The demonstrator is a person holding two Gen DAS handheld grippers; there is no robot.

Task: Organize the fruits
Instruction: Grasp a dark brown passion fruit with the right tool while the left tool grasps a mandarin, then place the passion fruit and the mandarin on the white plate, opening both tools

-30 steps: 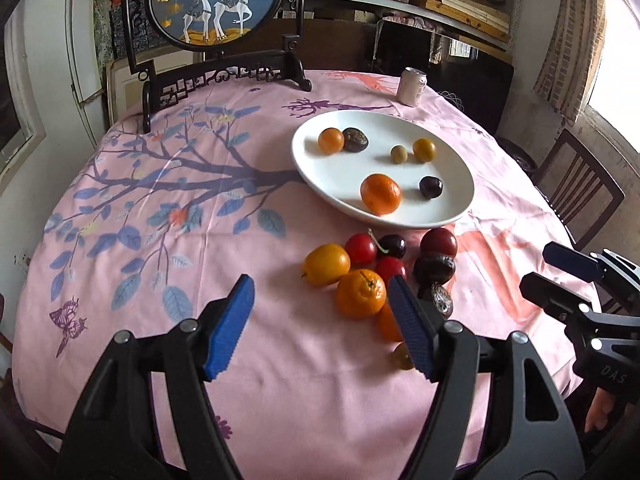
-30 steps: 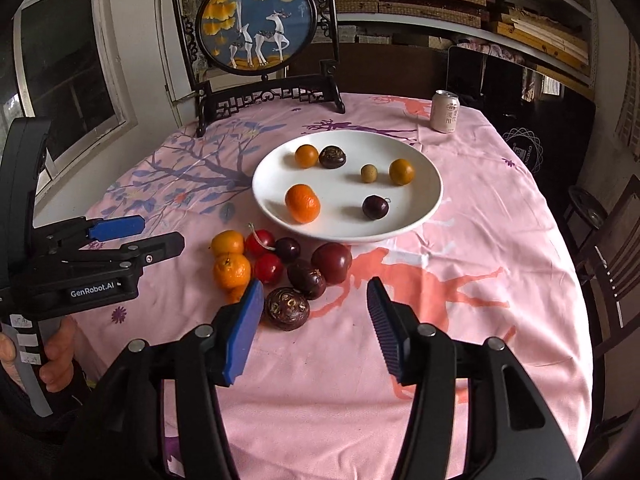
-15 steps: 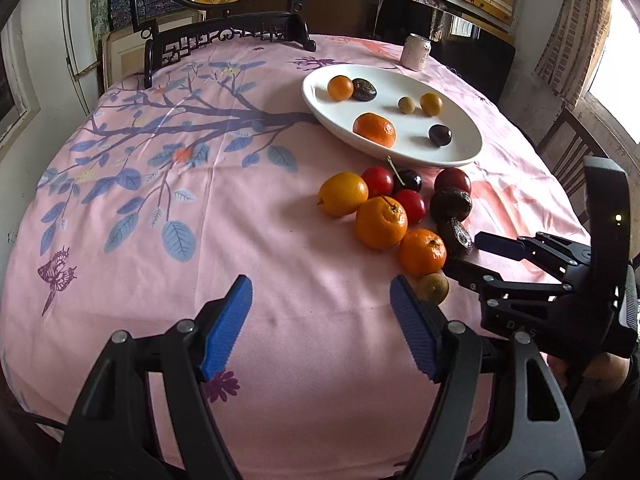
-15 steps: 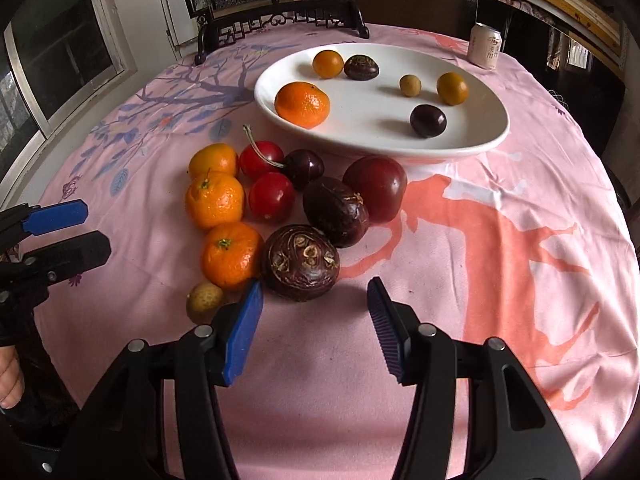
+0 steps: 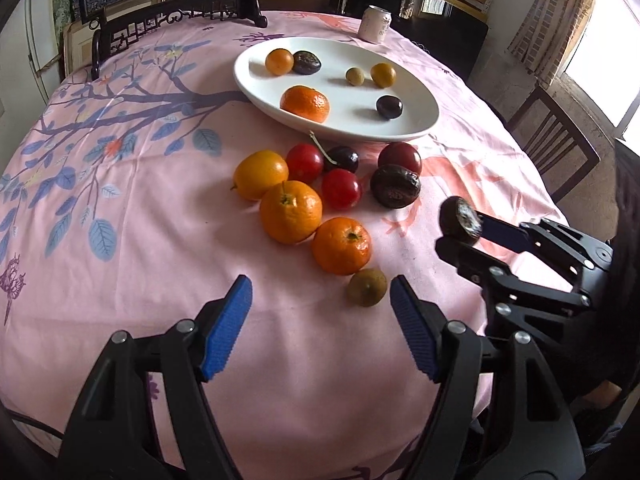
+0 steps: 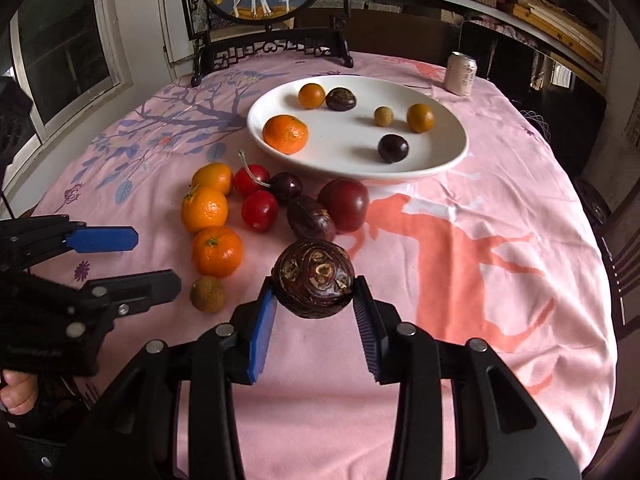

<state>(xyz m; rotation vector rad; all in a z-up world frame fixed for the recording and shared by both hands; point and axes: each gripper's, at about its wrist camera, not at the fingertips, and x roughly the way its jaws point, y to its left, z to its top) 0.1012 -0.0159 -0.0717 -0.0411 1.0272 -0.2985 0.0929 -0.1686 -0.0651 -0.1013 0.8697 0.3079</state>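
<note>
My right gripper (image 6: 314,300) has its jaws closing on a dark brown wrinkled round fruit (image 6: 314,278), and both blue pads touch its sides. The left wrist view shows that fruit (image 5: 460,222) at the tips of the right gripper (image 5: 468,236), just over the cloth. My left gripper (image 5: 320,308) is open and low over the table with nothing between its fingers. A small brown-green fruit (image 5: 367,287) lies just ahead of its right finger. Beyond are two mandarins (image 5: 341,245), red and dark fruits, and a white oval plate (image 5: 424,128) with several fruits.
A round table carries a pink printed cloth (image 6: 480,240). A drink can (image 6: 462,73) stands behind the plate, and a framed deer screen on a dark stand (image 6: 272,44) is at the far edge. A wooden chair (image 5: 556,148) is at the right.
Both grippers have sunk closer to the table. The right jaws have narrowed around the dark brown fruit that lay just ahead of them. The left gripper has stayed open.
</note>
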